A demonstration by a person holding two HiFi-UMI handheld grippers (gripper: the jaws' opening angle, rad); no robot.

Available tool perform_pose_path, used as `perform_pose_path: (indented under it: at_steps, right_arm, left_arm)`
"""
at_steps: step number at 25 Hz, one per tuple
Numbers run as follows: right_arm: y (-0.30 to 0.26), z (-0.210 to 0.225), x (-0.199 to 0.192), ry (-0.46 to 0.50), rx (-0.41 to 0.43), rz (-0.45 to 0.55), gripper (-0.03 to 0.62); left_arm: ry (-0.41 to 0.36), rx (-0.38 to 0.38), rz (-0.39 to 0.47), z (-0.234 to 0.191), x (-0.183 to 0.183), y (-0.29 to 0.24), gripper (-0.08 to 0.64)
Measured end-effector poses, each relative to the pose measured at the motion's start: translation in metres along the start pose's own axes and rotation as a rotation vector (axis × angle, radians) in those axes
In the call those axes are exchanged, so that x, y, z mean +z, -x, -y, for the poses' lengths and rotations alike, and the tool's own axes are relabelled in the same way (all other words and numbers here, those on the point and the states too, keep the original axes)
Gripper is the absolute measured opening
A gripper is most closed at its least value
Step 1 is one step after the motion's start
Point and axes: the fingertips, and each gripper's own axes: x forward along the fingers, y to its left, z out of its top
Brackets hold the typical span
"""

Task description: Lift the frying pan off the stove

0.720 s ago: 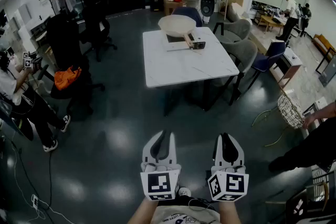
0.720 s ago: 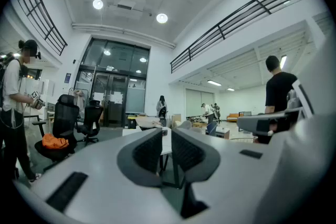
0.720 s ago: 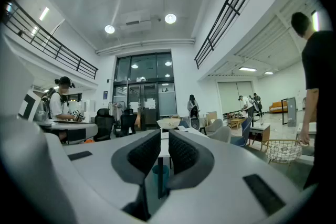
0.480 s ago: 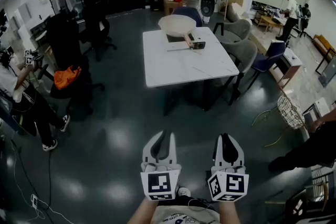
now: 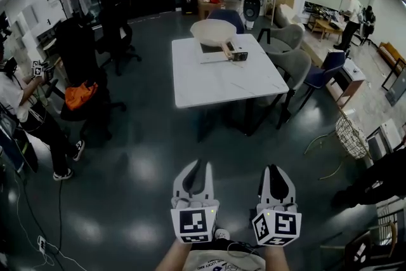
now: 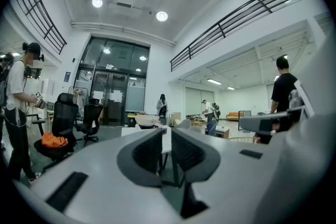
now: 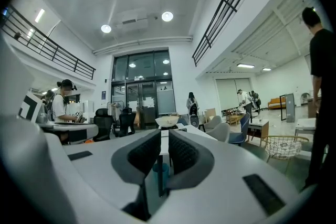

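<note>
A cream frying pan sits on a flat white stove at the far end of a white table, well ahead of me across the dark floor. The pan also shows small and distant in the right gripper view, and in the left gripper view as a pale shape. My left gripper and right gripper are held side by side low in the head view, level, far from the table. Both are shut with nothing between the pads.
Grey armchairs and a blue chair stand right of the table. Black office chairs, one with an orange bundle, stand at the left beside a person. A wire basket and another person are at the right.
The person at the right edge has drawn back toward the edge, the hand near the basket gone. The person at the left has shifted slightly. Both grippers have kept still.
</note>
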Motion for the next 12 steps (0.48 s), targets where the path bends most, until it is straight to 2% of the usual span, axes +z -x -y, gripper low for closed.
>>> perform_pose_path:
  at_steps: [12]
  right_arm:
    - [-0.012,0.038,-0.002,0.004,0.022,-0.003,0.054]
  left_arm:
    - [0.008,0.017,-0.008,0.031,-0.005,-0.020,0.061]
